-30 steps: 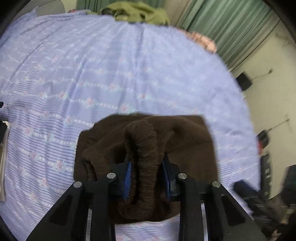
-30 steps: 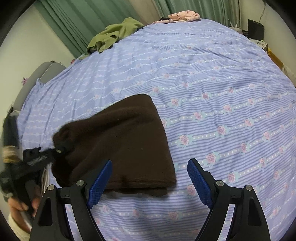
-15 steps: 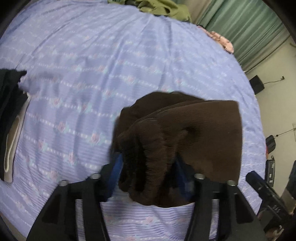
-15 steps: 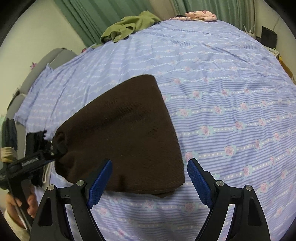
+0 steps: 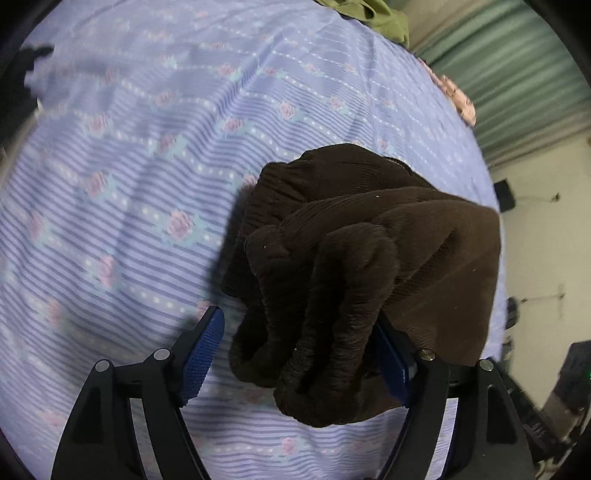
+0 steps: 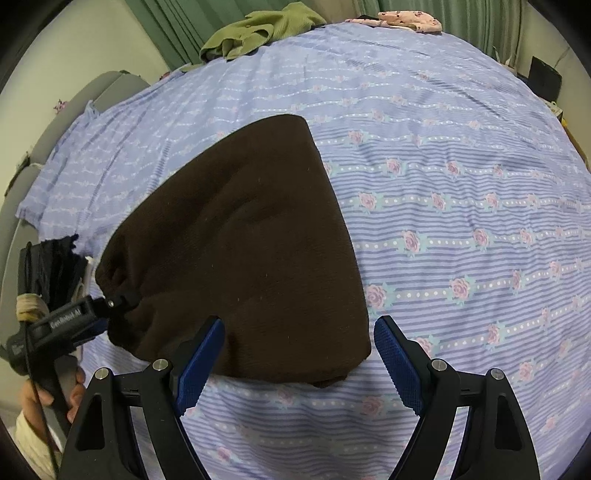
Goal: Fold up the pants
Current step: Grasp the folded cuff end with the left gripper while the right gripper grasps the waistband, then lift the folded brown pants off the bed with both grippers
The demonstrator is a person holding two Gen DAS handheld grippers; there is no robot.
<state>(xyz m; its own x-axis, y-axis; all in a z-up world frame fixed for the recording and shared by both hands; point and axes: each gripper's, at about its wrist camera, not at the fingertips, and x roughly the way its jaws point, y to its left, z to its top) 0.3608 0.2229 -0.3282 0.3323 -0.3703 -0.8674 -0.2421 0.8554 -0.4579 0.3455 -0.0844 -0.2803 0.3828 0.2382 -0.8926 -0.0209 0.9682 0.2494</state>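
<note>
In the left wrist view the left gripper [image 5: 299, 354] is seen nearest, its jaws opening; a bunched end of the brown pants [image 5: 369, 266] lies between them. The blue pad on the picture's left stands clear of the cloth, while the pad on the right is largely hidden behind the folds, so contact there cannot be judged. The lower edge of the bundle is cut off by the black finger frames. The fabric is a fine-ribbed, soft brown knit, gathered into thick rolls at the near end and lying flatter further off.

In the right wrist view the right gripper [image 6: 299, 354] is held with its blue textured pads wide apart and nothing pressed between them; the near edge of the pants [image 6: 240, 240] lies below and between the fingers. The pants are folded into a rough wedge on the bedsheet [image 6: 461, 166], the long axis running from the near edge away toward the far narrower corner. At the left, the tip of the left gripper [image 6: 118, 306] is seen at the bunched edge, and part of a hand [image 6: 51, 395] is cut off by the frame.

The sheet is lilac, striped, with rows of pink roses. Farther off, a crumpled green garment [image 6: 258, 33] and a pink patterned cloth [image 6: 410, 20] lie near green curtains [image 6: 170, 26].
</note>
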